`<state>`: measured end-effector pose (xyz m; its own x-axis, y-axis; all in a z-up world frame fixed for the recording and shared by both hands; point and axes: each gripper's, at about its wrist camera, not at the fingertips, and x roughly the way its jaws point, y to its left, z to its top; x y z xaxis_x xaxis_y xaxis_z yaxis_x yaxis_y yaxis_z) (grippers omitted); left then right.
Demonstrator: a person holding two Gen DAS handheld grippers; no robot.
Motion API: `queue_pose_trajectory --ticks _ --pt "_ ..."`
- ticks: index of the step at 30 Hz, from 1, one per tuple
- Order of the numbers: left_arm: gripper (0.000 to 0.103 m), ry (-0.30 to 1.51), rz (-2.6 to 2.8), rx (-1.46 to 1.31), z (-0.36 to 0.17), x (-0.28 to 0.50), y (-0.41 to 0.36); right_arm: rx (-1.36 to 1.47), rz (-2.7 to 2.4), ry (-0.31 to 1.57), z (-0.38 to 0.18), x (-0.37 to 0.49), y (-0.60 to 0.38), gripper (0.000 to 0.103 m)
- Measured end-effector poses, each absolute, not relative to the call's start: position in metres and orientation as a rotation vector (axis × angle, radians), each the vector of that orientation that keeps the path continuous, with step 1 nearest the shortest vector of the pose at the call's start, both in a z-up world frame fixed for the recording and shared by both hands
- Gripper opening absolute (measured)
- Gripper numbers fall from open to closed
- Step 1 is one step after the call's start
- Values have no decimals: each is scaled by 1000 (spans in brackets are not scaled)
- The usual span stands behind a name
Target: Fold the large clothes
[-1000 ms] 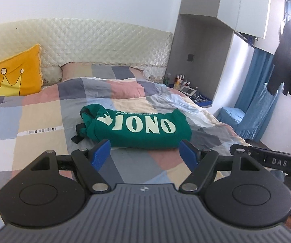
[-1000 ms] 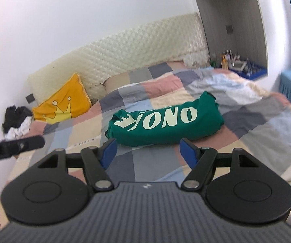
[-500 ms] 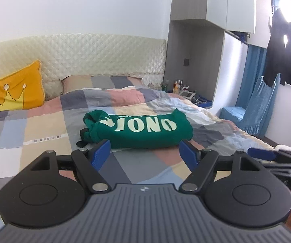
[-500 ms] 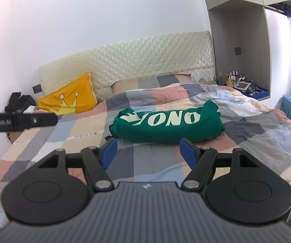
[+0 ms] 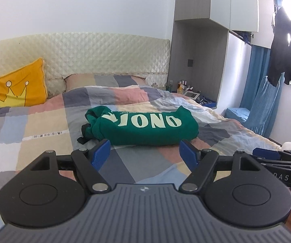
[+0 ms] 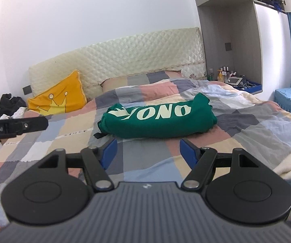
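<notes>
A green garment (image 5: 145,127) with pale lettering lies folded into a thick bundle on the checked bedspread (image 5: 44,125), a black strap poking out at its left end. It sits mid-bed in the right wrist view too, green garment (image 6: 157,119). My left gripper (image 5: 144,154) hovers just in front of it, open, nothing between its blue pads. My right gripper (image 6: 148,151) is likewise open and empty, short of the bundle's near edge. Each gripper shows at the edge of the other's view.
A yellow crown cushion (image 5: 14,89) leans on the quilted headboard (image 5: 84,54). A bedside niche (image 6: 236,81) holds bottles and a tablet. Blue curtain and hanging dark clothes (image 5: 285,46) are at right. A white fluffy cloth (image 6: 287,162) lies near the bed's right edge; dark clothes (image 6: 10,105) are piled left.
Both grippers have sunk and levelled out, so the bed looks flatter and the green bundle sits lower against the headboard. The jaws have kept the same width.
</notes>
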<state>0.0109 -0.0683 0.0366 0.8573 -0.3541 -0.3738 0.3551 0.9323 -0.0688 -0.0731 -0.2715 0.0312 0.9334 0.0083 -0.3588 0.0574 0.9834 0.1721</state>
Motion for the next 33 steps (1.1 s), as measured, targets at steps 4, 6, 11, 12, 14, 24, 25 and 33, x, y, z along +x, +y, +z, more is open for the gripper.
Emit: queue_pose_trajectory --ticks 4,6,11,12,14,24,25,33 --pt "79 411 -369 -5 25 18 -68 182 -33 377 24 -69 -270 72" --pt "79 423 -376 -21 20 22 -66 165 -26 381 20 -67 -268 72" --pt "79 439 -362 -28 12 29 -63 150 -43 394 6 -61 -268 70" --pt "79 449 -352 -31 9 30 -62 165 -43 402 3 -59 -269 70" --pt "79 452 -333 -28 5 33 -61 181 -59 401 1 -56 -272 70" --pt "79 482 -307 -16 -14 41 -63 136 -79 399 -5 -50 -265 70" --pt "79 486 -307 -19 -14 42 -63 136 -80 399 -5 -50 -265 70" --pt "81 496 -301 -8 -17 42 -66 160 -90 402 -6 -48 -270 70"
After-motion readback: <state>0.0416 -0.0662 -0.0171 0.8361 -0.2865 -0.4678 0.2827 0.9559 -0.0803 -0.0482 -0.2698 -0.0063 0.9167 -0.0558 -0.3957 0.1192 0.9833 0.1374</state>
